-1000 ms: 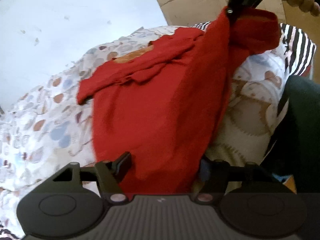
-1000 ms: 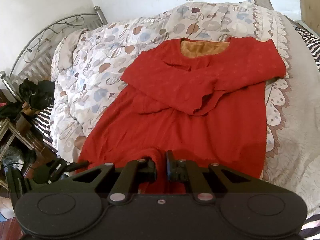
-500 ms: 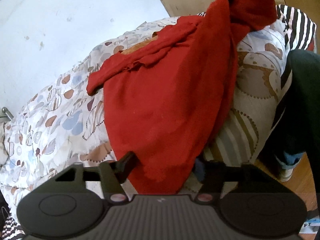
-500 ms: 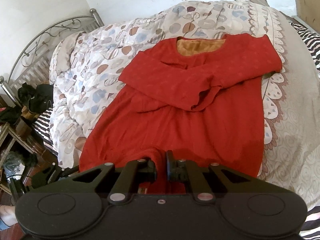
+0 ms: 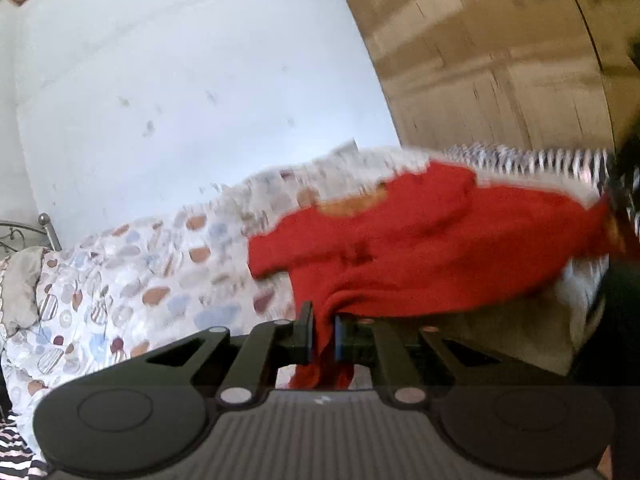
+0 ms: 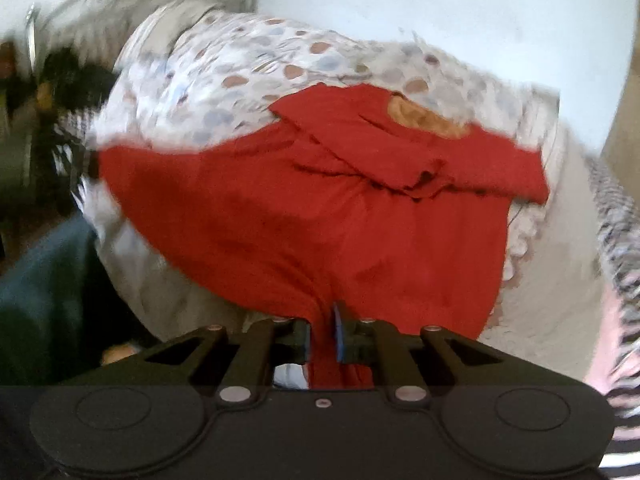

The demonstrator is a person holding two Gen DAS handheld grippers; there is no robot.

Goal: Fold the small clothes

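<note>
The red garment (image 6: 320,208) lies spread over the bed's quilt (image 6: 248,52), neckline at about one o'clock in the right wrist view and hem nearest the camera at six o'clock. Its sleeves are already crossed over the chest, so the hem is probably being lifted to fold the lower half up toward the collar. The cloth looks soft and thin, with an orange lining showing at the neck; both views are blurred. The quilt is puffy, printed with rounded brown, blue and grey blotches, and a striped black-and-white fabric (image 5: 532,158) lies past it at two o'clock in the left wrist view. The left gripper (image 5: 323,338) has just been closing, and its jaws now pinch a bunched corner of hem. The right gripper (image 6: 322,334) has eased open slightly yet grips the other hem corner, red cloth filling the narrow gap.
</note>
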